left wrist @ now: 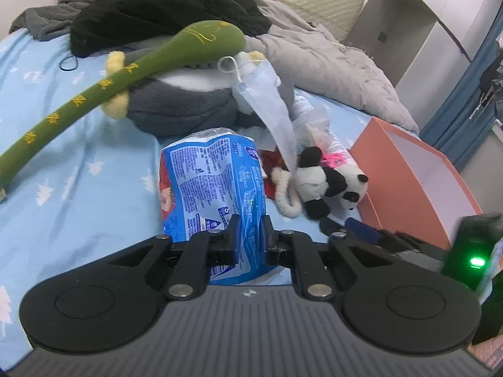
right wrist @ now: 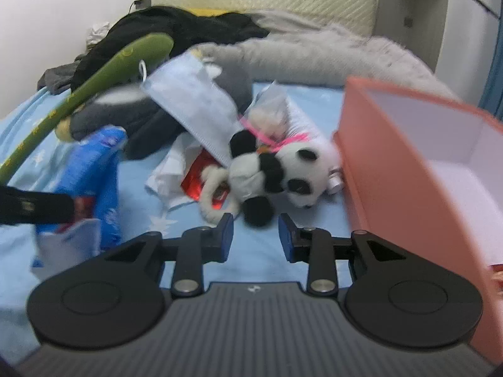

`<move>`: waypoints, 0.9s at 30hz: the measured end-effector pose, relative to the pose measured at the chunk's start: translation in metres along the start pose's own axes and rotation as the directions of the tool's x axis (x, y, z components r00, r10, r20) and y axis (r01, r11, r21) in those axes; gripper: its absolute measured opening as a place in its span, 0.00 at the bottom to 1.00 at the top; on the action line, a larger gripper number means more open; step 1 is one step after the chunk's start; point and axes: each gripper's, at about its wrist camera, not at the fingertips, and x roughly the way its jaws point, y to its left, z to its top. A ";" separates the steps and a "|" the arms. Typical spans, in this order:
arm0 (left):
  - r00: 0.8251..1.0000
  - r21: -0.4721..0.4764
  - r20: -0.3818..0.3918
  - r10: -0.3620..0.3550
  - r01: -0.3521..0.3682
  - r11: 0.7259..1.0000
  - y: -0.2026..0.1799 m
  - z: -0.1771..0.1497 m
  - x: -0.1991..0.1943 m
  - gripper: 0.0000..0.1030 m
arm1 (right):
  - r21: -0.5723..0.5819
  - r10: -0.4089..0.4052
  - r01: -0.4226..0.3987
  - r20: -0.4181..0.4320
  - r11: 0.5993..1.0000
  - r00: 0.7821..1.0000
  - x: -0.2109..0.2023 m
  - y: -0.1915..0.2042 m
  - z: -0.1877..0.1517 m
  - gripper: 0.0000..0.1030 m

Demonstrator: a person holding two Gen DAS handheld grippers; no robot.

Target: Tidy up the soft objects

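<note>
Ahead of your right tongs [right wrist: 255,234] lies a strip of bare bed [right wrist: 270,260], blocked just beyond by the panda [right wrist: 273,176]. The box [right wrist: 393,188] walls off the right side. On the left, the packet [right wrist: 97,172] and green plush [right wrist: 94,84] crowd the way.

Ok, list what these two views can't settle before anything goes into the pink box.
- Pink box floor: the right wrist view shows only part of the white inside; its near wall hides the rest.
- Red item under the panda toy: mostly covered and blurred, so unidentifiable.
- Blue packet print: too small to read in the left wrist view, where the left hand-held gripper clamps it.
- Green plush stick: its lower end leaves the frame.
</note>
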 end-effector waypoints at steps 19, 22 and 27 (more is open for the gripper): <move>0.997 0.052 -0.029 0.070 -0.068 0.996 0.004 -0.006 -0.010 0.14 | -0.029 0.024 -0.024 -0.008 0.999 1.000 0.043 -0.004 -0.001 0.25; 0.998 0.054 -0.032 0.062 -0.060 0.997 0.003 -0.010 -0.015 0.14 | -0.027 0.040 -0.040 -0.009 0.999 0.999 0.028 -0.004 -0.001 0.24; 0.998 0.061 -0.038 0.047 -0.045 0.997 0.002 -0.017 -0.023 0.14 | -0.029 0.076 -0.077 -0.026 0.997 0.997 -0.002 -0.004 -0.008 0.24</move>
